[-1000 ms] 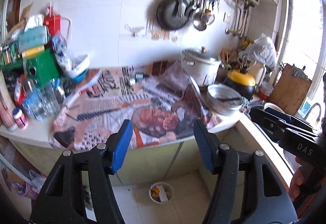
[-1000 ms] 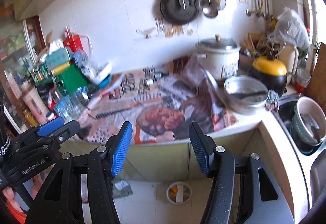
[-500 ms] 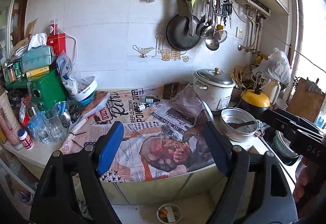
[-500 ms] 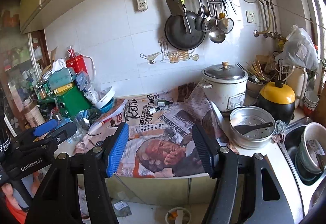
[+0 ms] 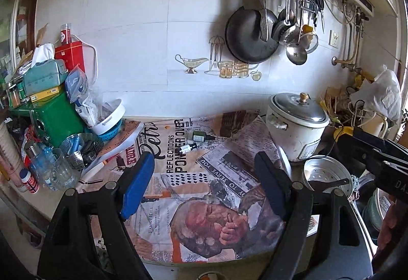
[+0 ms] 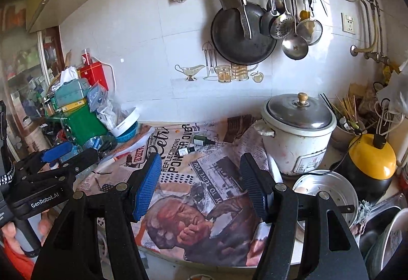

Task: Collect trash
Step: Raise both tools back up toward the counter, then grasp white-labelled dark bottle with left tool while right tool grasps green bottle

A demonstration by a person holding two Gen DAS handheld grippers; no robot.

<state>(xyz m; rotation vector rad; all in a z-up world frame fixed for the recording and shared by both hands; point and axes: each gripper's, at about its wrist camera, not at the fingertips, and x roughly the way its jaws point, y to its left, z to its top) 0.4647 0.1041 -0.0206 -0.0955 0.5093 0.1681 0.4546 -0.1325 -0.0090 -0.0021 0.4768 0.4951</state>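
Note:
Two small dark bottles lie on the newspaper-covered counter: a green one (image 5: 201,136) (image 6: 202,140) and a black one with a white label (image 5: 187,148) (image 6: 185,150). My left gripper (image 5: 204,185) is open and empty, held above the counter's front, well short of the bottles. My right gripper (image 6: 201,181) is open and empty too, just right of the left one, which shows at the left of the right wrist view (image 6: 54,167). A small bin sits on the floor below the counter edge (image 5: 207,276).
A white rice cooker (image 6: 297,132), a metal steamer pan (image 6: 325,193) and a yellow-topped kettle (image 6: 368,165) stand at right. A green box (image 5: 54,119), glasses (image 5: 60,170) and a white bowl (image 5: 108,120) crowd the left. Pans and utensils (image 5: 251,35) hang on the wall.
Both grippers have risen and tilted up from the cabinet front and floor bin toward the counter top and wall, moving closer to the counter. Both stay open.

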